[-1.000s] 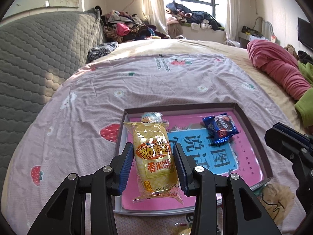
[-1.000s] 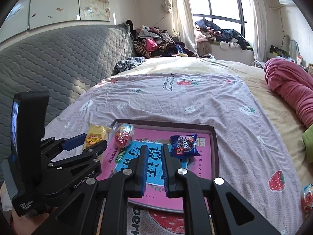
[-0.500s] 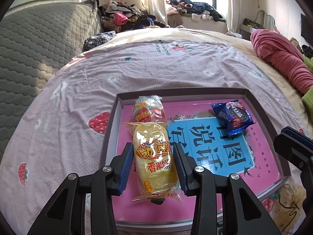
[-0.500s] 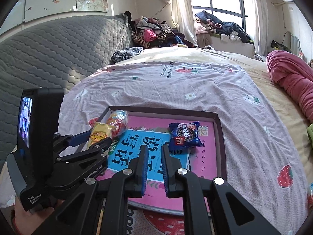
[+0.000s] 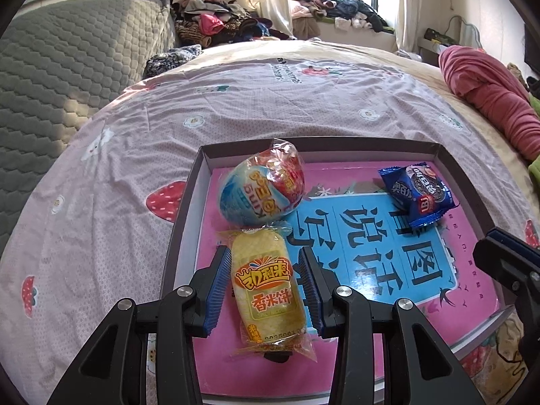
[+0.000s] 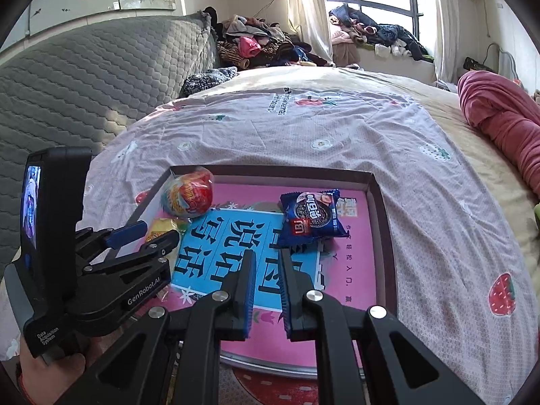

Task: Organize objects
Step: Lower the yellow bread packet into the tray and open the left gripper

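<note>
The left gripper [image 5: 266,287], spread wide around the yellow rice-cracker packet [image 5: 266,283], could nudge the round foil-wrapped snack [image 5: 262,187]; the right gripper [image 6: 266,280] hangs narrow, empty

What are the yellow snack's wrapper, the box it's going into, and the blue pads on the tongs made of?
The yellow snack wrapper looks like thin glossy clear plastic film: it glints and has crimped ends. The box seems to be stiff cardboard, matte grey-brown walls around a printed pink base. The pads on the left tongs look like ribbed blue rubber or soft plastic; which one is unclear.
</note>
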A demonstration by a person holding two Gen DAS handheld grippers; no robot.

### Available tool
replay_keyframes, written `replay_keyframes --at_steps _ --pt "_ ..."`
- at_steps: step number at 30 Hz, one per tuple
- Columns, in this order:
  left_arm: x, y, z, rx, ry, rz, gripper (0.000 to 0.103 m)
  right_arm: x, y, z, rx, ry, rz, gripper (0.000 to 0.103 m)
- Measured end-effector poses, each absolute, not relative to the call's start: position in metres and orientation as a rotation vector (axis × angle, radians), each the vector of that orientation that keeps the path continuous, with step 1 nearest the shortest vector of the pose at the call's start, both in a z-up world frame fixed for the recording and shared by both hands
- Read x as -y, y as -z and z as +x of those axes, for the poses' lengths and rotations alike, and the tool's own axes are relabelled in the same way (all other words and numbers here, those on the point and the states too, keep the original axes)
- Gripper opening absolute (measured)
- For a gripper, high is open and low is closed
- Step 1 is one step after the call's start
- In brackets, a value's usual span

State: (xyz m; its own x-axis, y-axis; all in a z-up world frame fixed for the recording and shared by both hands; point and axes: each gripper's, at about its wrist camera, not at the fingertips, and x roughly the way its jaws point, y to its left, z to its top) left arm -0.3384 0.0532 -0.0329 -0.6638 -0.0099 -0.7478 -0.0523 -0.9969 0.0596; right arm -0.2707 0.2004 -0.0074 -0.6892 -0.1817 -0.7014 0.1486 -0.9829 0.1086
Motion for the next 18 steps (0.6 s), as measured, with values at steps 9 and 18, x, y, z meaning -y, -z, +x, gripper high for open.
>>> replay_keyframes --at_steps 9,18 --pt "-0.052 0.039 -0.338 -0.122 -2.835 -1.292 0.050 -0.200 0.023 -0.277 0.059 2.701 1.227 0.014" --pt "-0.052 0.032 -0.334 -0.141 -2.844 -1.264 0.060 -0.197 0.023 -0.277 0.066 2.709 1.221 0.015"
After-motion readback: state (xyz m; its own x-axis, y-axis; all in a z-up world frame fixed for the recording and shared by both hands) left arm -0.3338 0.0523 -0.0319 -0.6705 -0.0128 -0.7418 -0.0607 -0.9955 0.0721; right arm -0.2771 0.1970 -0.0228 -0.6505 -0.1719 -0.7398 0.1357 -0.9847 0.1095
